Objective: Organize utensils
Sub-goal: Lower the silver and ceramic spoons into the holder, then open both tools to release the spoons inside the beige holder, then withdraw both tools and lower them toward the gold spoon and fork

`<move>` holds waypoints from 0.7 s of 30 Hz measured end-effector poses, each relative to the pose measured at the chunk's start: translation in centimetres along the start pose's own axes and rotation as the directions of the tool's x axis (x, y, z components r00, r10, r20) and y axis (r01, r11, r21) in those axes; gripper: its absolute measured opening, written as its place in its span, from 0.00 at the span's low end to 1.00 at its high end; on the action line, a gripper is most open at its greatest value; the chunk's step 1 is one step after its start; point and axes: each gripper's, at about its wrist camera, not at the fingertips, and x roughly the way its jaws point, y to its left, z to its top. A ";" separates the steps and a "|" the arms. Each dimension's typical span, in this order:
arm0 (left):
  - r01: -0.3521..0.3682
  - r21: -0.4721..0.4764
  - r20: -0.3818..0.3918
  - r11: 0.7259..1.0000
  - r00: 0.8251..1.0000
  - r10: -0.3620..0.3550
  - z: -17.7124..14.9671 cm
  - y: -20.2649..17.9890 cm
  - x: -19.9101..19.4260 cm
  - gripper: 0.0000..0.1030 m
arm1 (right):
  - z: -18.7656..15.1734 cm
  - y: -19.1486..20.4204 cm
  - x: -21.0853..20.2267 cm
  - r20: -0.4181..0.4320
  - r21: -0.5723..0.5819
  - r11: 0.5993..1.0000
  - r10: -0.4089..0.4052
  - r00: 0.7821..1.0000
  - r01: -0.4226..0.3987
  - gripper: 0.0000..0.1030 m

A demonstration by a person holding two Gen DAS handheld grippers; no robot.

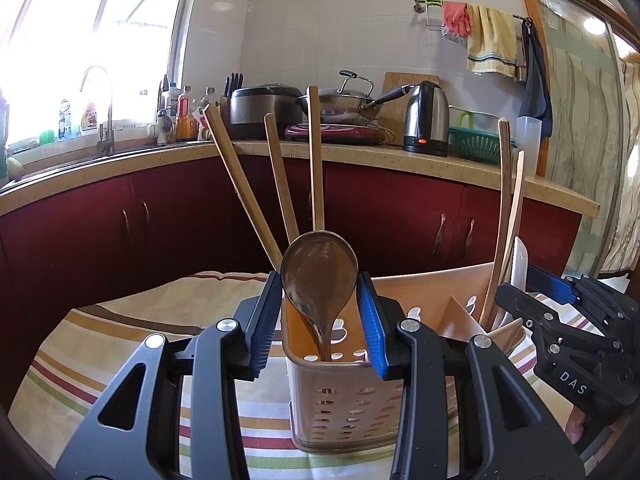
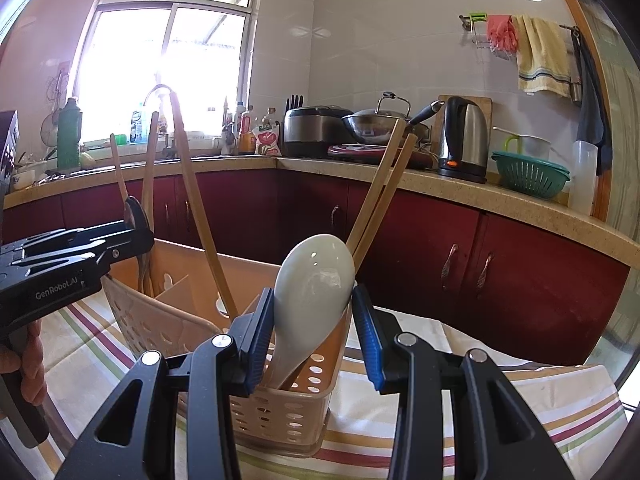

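A beige perforated utensil holder point(image 1: 344, 408) stands on a striped tablecloth; it also shows in the right wrist view point(image 2: 280, 416). My left gripper point(image 1: 320, 320) is shut on a brown spoon point(image 1: 320, 276), bowl up, handle down in the holder's left compartment. Wooden chopsticks point(image 1: 280, 184) stand behind it. My right gripper point(image 2: 314, 340) has its jaws on either side of a white ceramic spoon point(image 2: 312, 292), which stands in the right compartment beside two chopsticks point(image 2: 380, 192); the left pad touches it, the right pad stands a little apart.
The striped tablecloth point(image 1: 100, 352) covers the table under the holder. Red cabinets point(image 2: 520, 280) and a counter with a kettle point(image 2: 464, 140), wok, rice cooker and green colander lie beyond. The other gripper shows at each view's side point(image 1: 568, 328) point(image 2: 60, 264).
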 end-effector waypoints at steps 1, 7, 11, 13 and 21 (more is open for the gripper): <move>0.000 0.000 -0.001 1.000 1.000 0.000 0.0 0.0 -0.1 0.37 | 0.0 0.0 0.0 -0.001 0.000 1.000 0.000 1.000 0.000 0.39; -0.003 0.003 -0.003 1.000 1.000 0.003 -0.1 -0.2 -0.1 0.39 | -0.2 0.2 -0.1 -0.007 0.000 1.000 -0.003 1.000 0.003 0.39; -0.002 0.000 -0.008 1.000 1.000 0.002 -0.1 -0.1 -0.3 0.47 | 0.1 0.2 -0.1 -0.010 -0.002 1.000 -0.002 1.000 0.002 0.41; 0.001 -0.007 -0.005 1.000 1.000 -0.001 0.0 0.0 -0.5 0.53 | 0.2 0.0 -0.2 -0.009 0.009 1.000 0.005 1.000 -0.005 0.41; 0.006 -0.013 -0.016 1.000 1.000 -0.006 0.4 0.0 -0.8 0.66 | 0.7 -0.2 -1.8 -0.002 0.023 1.000 0.002 1.000 -0.002 0.46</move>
